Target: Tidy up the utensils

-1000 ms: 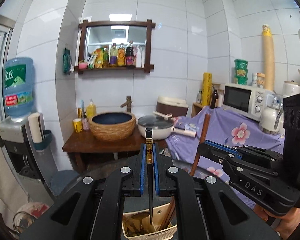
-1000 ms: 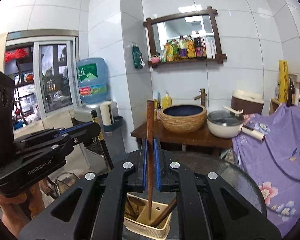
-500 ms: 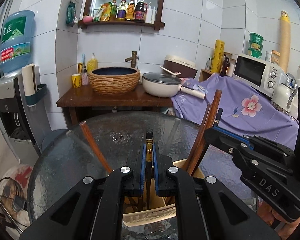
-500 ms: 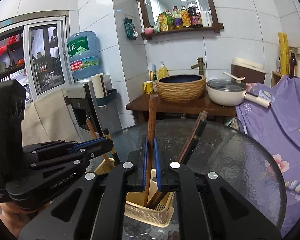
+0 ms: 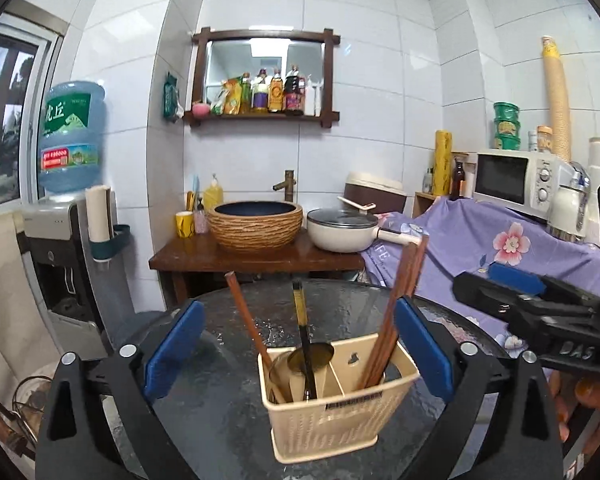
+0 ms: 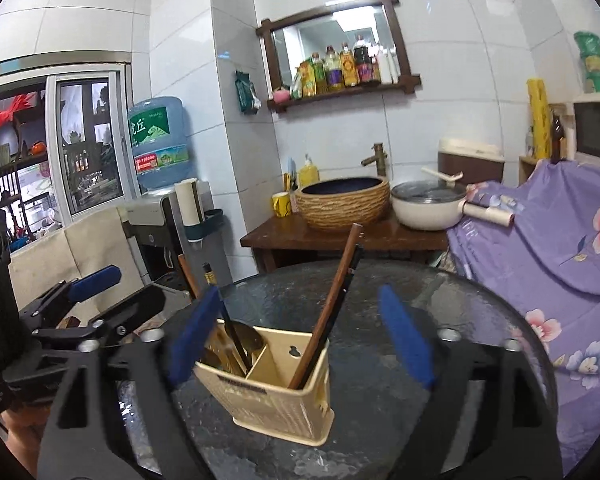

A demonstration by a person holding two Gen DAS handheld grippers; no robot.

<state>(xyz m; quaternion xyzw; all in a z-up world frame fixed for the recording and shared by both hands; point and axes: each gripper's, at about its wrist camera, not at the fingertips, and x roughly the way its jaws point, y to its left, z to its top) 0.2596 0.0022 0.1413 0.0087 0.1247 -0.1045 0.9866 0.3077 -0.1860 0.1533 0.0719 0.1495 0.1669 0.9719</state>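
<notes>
Standing in cream holder (image 5: 332,412): chopsticks (image 5: 392,320), spoon (image 5: 306,348). Left claw (image 5: 296,354), right claw (image 6: 300,336) just sprung wide, gripping nothing.

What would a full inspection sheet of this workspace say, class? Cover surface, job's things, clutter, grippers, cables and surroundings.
Surface: round dark glass table, wet-looking.
Job's things: cream utensil holder with two compartments; black-handled utensil and a brown chopstick lean in the left one beside a metal ladle; brown chopsticks lean in the right one.
Clutter: nothing seen on the table besides the holder.
Grippers: left gripper and right gripper have just been opening; both stand wide either side of the holder, touching nothing.
Cables: nothing seen.
Surroundings: woven basin, lidded pan, microwave, water dispenser bottle.
</notes>
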